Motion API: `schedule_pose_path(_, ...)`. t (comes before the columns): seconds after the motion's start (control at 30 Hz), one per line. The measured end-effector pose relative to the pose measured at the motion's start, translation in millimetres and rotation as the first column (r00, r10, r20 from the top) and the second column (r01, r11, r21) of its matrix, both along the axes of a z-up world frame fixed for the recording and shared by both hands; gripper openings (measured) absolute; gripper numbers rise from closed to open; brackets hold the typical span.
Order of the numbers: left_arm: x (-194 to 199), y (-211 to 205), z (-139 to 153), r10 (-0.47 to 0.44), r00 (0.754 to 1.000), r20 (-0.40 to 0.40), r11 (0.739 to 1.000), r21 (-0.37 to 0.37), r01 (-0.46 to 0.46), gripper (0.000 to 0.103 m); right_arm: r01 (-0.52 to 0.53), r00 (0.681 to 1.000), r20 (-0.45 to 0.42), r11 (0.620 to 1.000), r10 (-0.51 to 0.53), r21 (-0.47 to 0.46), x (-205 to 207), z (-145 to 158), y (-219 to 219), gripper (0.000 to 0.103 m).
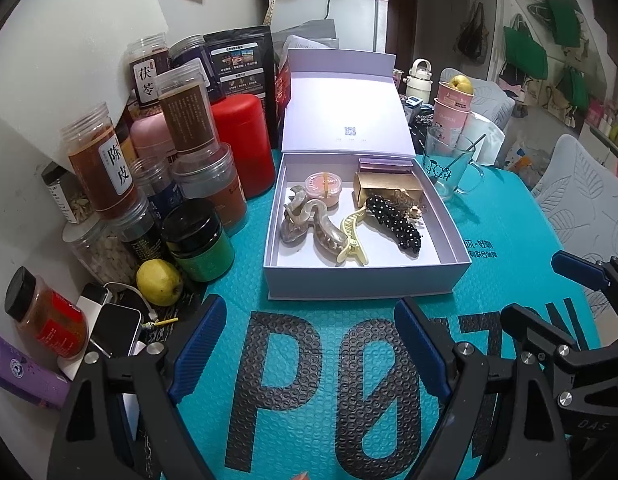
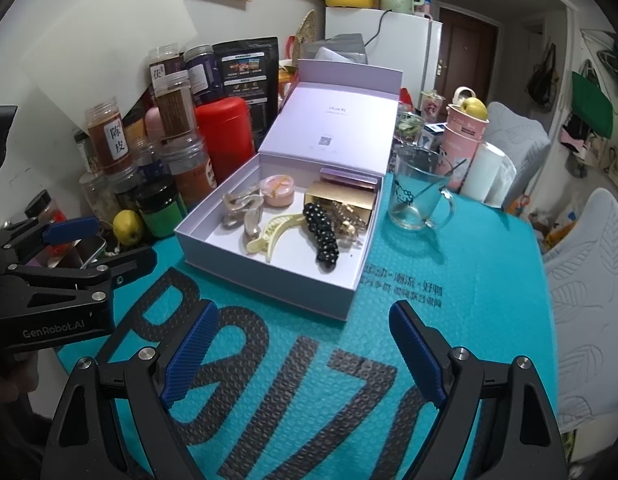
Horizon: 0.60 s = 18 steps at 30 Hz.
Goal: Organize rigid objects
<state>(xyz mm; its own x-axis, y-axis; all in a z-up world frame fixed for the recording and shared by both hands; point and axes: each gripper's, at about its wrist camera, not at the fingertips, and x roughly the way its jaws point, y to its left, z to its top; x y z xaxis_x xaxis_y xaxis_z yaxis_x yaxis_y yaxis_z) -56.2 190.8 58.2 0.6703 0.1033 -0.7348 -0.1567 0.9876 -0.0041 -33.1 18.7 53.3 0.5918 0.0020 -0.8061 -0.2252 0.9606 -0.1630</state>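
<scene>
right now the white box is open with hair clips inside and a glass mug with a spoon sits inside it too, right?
Not quite. The glass mug with the spoon stands outside the white box, on the teal mat beside it. The right wrist view shows this. The box is open, with hair clips inside.

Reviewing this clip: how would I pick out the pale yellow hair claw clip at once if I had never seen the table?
Find the open lavender box on the teal mat, its lid standing up behind it. Inside, near the front wall, the pale yellow claw clip lies between a translucent beige claw clip and a black beaded clip. It alone is opaque yellow, a slim curved arc.
</scene>
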Motion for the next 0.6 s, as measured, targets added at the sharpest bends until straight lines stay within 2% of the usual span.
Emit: schedule_pose_path(0.6,-0.7,-5.8,2.8,-0.024,1.000,-0.005,0.999,0.027,0.024,0.087,0.002,1.000,0.010,1.000,-0.002,-0.005,-2.3,3.4,-1.7,0.088)
